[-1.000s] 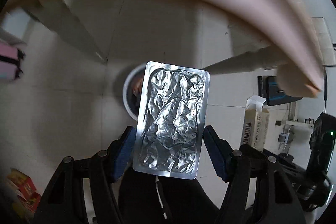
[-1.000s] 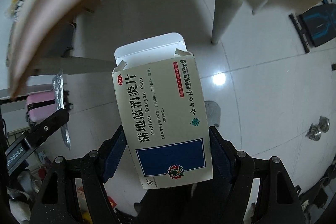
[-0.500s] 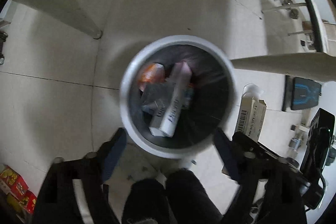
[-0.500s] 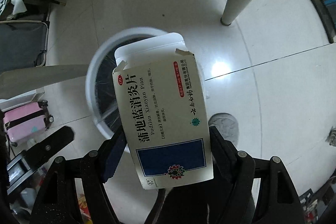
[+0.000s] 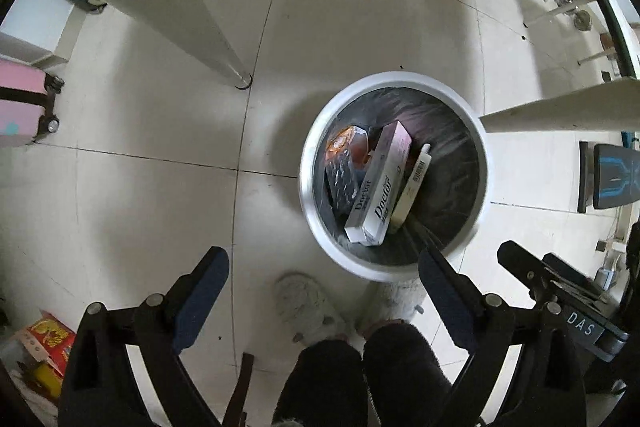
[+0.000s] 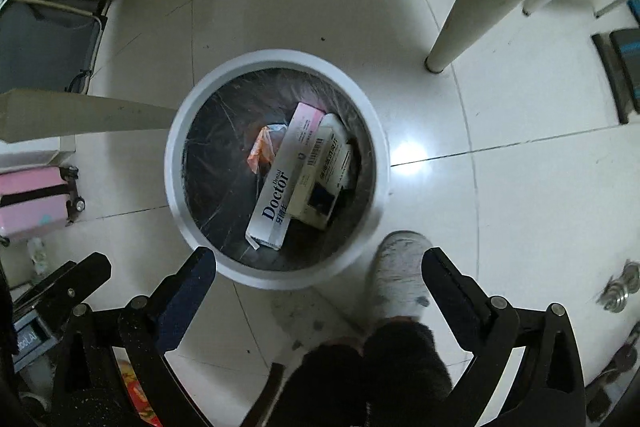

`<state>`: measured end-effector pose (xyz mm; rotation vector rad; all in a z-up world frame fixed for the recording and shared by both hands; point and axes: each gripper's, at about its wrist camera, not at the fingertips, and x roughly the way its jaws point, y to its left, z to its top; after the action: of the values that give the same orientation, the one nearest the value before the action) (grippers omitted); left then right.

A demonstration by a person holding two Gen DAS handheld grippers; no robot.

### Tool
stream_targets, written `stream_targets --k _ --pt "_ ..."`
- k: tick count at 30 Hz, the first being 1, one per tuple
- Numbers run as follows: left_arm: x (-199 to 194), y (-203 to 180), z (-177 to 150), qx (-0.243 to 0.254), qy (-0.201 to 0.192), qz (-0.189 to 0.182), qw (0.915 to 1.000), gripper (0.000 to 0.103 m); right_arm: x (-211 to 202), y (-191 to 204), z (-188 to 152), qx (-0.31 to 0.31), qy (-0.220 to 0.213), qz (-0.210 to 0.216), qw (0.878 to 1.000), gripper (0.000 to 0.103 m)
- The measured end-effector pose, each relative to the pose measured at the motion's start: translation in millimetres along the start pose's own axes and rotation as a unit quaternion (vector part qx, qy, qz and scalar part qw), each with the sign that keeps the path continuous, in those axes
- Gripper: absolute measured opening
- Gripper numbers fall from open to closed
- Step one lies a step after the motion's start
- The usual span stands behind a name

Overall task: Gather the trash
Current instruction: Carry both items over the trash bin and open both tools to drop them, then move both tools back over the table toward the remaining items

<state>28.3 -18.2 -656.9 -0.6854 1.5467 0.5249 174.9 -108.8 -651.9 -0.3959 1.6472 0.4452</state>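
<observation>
1. Since a second ago both grippers have come down over the bin point(image 6: 276, 271); the foil blister pack that the left gripper point(image 5: 322, 269) held and the medicine box point(image 6: 326, 171) that the right gripper point(image 6: 320, 267) held have both left the jaws.
2. The left gripper stands wide with nothing between its blue pads point(image 5: 200, 297); it points down at the tiled floor point(image 5: 140, 107), and the bin's white rim point(image 5: 308, 187) lies toward its right finger.
3. The right gripper's jaws are opening, nothing between them; the near edge of the bin sits just past its left fingertip.
4. The bin is round, white-rimmed, lined with a dark bag point(image 6: 216, 163).
5. Inside, the medicine box lies on the right half, its blue panel toward the near wall; it touches the long "Doctor" box point(image 6: 284, 183), which runs slantwise across the middle.
6. An orange wrapper point(image 6: 260, 147) lies left of the "Doctor" box; in the left view a dark, shiny piece point(image 5: 340, 179) lies below that wrapper, perhaps the blister pack, though I cannot tell.
7. A table leg point(image 6: 460, 11) stands on the floor beyond the bin to the right; another leg point(image 5: 192, 15) shows in the left view.
8. The person's grey slipper point(image 6: 396, 275) rests just beside the bin's near right edge; dark trouser legs point(image 5: 360, 379) fill the bottom of both views.
9. A pink suitcase point(image 6: 36, 203) stands at the left edge.
</observation>
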Motion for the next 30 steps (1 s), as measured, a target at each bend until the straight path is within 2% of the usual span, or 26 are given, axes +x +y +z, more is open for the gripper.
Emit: stream_targets --k 7,14,23,30 --pt "-46 -11 -14 0.009 -0.01 0.001 0.9999 0.097 -65 6 -13 -0.027 -0.013 -0.023 0.999 0.103" --pt "-107 -16 -34 0.013 -0.026 -0.002 0.9996 0.097 -134 18 -35 -0.041 -0.021 -0.023 0.999 0.103" --pt "-206 -22 -61 0.026 -0.053 -0.008 0.9982 0.097 -255 39 -64 -0.051 -0.041 -0.008 0.998 0.103" --pt "-299 -24 -65 0.016 -0.101 -0.004 0.9947 0.097 -366 54 -77 -0.053 -0.067 0.016 0.996 0.103"
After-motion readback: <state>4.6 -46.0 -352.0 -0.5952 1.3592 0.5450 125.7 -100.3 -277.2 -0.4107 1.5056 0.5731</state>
